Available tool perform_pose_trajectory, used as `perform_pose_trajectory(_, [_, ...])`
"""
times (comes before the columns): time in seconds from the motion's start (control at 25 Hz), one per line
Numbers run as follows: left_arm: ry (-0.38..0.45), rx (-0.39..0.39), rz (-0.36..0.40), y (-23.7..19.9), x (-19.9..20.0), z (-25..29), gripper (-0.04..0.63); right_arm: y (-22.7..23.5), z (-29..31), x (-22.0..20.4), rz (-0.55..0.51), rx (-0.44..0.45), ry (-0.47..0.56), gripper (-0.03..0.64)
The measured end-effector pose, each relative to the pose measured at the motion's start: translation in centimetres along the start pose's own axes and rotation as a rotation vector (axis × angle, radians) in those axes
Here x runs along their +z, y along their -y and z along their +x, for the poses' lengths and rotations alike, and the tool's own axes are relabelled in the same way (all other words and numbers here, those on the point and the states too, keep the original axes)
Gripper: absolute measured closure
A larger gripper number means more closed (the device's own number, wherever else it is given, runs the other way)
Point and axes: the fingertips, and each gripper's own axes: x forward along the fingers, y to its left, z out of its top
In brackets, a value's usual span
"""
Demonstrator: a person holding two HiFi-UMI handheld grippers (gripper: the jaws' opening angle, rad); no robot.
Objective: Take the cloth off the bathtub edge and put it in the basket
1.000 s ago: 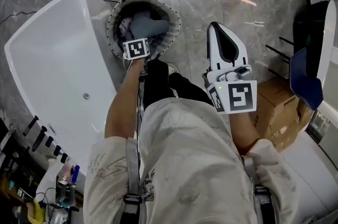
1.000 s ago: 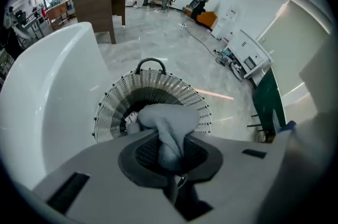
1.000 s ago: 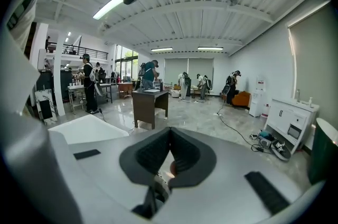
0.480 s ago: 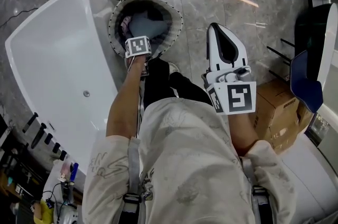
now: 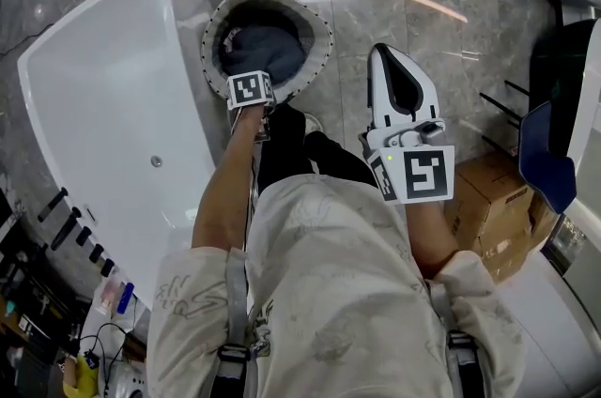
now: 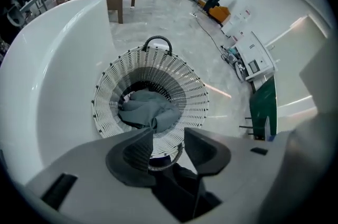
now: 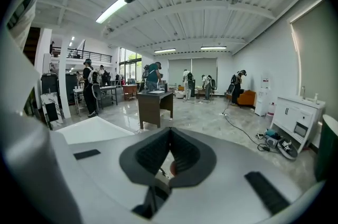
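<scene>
Now the grey cloth point(image 6: 150, 109) lies in the basket point(image 6: 194, 92), right of the bathtub point(image 6: 47, 75). The left gripper point(image 6: 169, 132), whose jaws have just been opening, is empty; a fold near one jaw might snag when it lifts. The right gripper point(image 7: 170, 133) is closed on nothing.

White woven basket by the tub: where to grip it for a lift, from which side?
Likely the dark loop handle on the rim, from above: it arches clear of the rim, leaving room for a jaw under it. The white woven basket flares wide, a poor pinch.
</scene>
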Motion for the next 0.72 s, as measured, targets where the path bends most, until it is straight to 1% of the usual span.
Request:
perform_pose_trajectory(0.12, [0.007,-0.016,-0.046,-0.3,-1.2,-0.5,0.414,-0.1,-0.5,0.0,0.002,0.014,0.009,0.629])
perform_pose_trajectory(0.32, [0.002,-0.02,-0.059,-0.4,-3.9,-1.5,0.414,-0.6,-1.7,-0.4,0.0,0.047,0.023,0.629])
perform_pose_trajectory(0.44, [0.0,-0.008,-0.059,-0.4,-5.9,-2.2,0.415,-1.1,-2.6,-0.4,0.001,0.074,0.038,0.629])
perform_pose_trajectory(0.52, [-0.032,-0.013,-0.05,0.0,-7.9,-2.6,0.416,-1.4,-3.3,-0.4,-0.001,0.098,0.045,0.629])
perform_pose_trajectory(0.64, [-0.107,-0.045,-0.054,0.9,-11.6,-3.1,0.422,-1.7,-4.4,-0.4,-0.007,0.132,0.057,0.629])
perform_pose_trajectory(0.72, [-0.119,-0.053,-0.076,1.0,-13.6,-3.5,0.428,-2.3,-4.9,-0.5,-0.007,0.159,0.067,0.629])
